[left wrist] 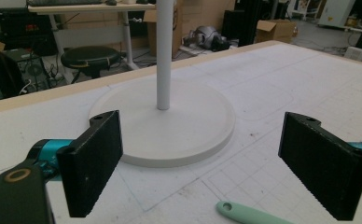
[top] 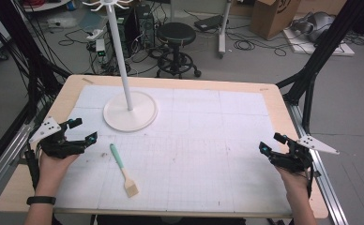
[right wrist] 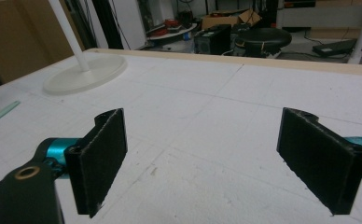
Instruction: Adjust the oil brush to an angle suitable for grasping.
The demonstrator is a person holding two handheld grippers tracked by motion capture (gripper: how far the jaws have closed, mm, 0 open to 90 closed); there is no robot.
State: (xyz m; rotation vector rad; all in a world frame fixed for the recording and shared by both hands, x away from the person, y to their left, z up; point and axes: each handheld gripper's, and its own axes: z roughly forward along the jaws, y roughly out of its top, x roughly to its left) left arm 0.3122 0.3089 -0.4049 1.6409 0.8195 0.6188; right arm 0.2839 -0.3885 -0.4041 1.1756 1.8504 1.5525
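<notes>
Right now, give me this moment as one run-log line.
left gripper: open, near brush | right gripper: open, holding nothing | brush: flat on mat, untouched | stand: upright

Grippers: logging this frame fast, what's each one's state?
Left gripper: open, holding nothing.
Right gripper: open, holding nothing.

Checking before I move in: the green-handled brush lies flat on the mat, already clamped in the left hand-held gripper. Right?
Not quite. The brush lies flat, but the left hand-held gripper is open and apart from it, as the high view shows.
</notes>
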